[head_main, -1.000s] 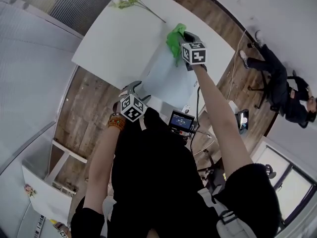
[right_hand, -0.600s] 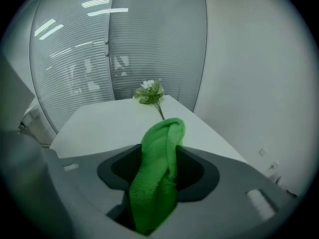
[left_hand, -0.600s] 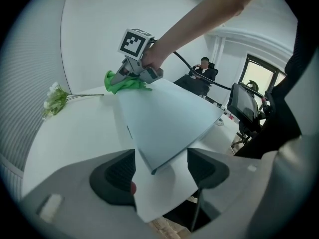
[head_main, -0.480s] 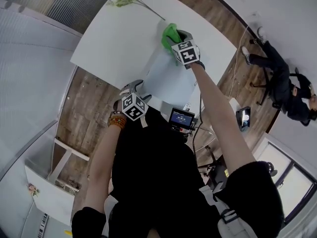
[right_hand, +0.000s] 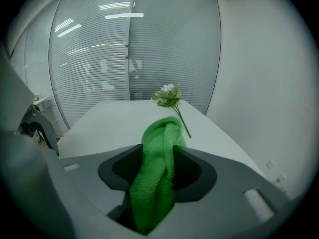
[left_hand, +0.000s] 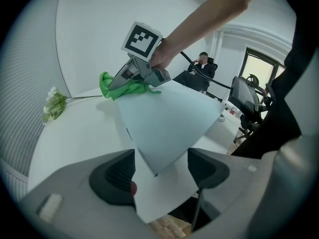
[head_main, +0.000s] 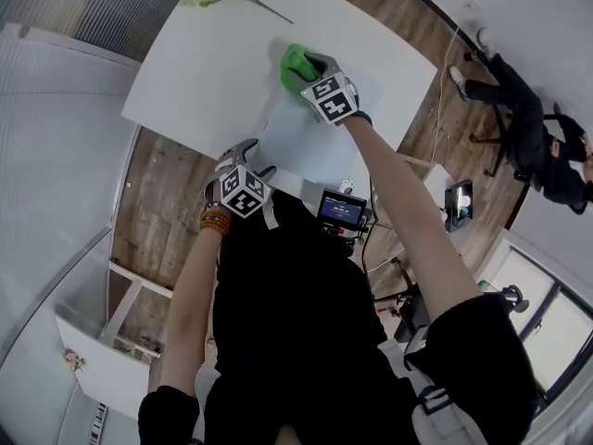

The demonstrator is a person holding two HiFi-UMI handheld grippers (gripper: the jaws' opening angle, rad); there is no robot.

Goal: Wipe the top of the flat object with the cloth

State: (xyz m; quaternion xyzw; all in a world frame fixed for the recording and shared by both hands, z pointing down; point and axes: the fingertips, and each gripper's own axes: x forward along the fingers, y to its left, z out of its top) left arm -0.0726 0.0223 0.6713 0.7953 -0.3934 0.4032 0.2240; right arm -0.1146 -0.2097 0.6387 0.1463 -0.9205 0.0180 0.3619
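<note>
Head view: high overhead, steeply down onto white table point(head_main: 190, 72). Left gripper view: low at near table edge, facing far across flat sheet point(left_hand: 169, 118) toward right gripper point(left_hand: 119, 81). Right gripper view: close over green cloth point(right_hand: 157, 178), facing far flower sprig point(right_hand: 167, 96). All share tabletop.

Left gripper point(left_hand: 160, 159), jaws apart, faces the flat board point(left_hand: 169, 123).

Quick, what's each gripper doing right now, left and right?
Left gripper: open, jaws apart around the corner of the sheet, not clamping it.
Right gripper: shut on the cloth.
</note>
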